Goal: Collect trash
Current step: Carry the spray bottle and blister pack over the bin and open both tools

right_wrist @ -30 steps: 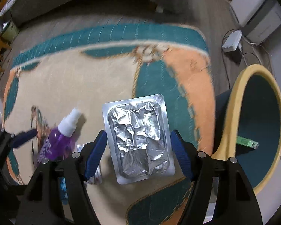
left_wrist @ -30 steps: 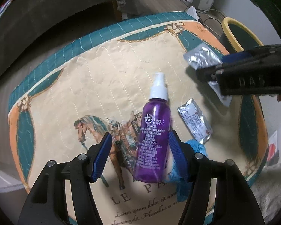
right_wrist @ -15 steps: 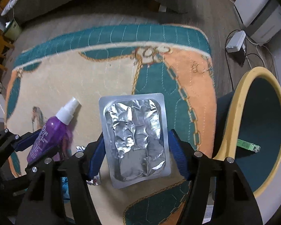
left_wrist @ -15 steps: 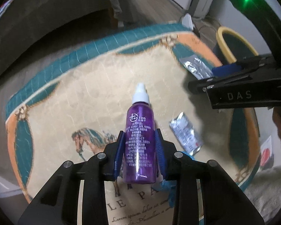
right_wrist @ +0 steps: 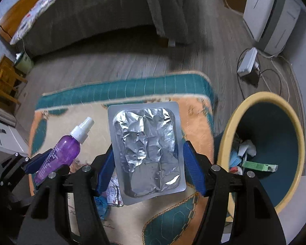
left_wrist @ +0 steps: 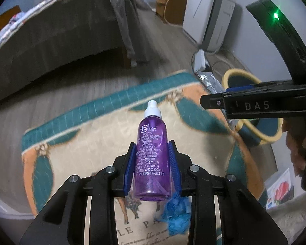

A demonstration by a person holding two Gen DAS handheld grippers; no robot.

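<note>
The left tool is clamped shut on a purple spray bottle, raised level, while the right tool, just beside it, pinches a foil blister pack between its blue pads.

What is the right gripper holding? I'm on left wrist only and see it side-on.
Observer: A flat foil blister pack, clamped between the right gripper's fingers, over the rug.
Operator: Anything in the bin? It's half blocked here.
Observer: Yes. A green box and crumpled white paper lie inside the bin.
Operator: Left gripper has the bottle. Anything else on the rug besides the blue wad?
Observer: A small foil sachet, right next to that wad.
</note>
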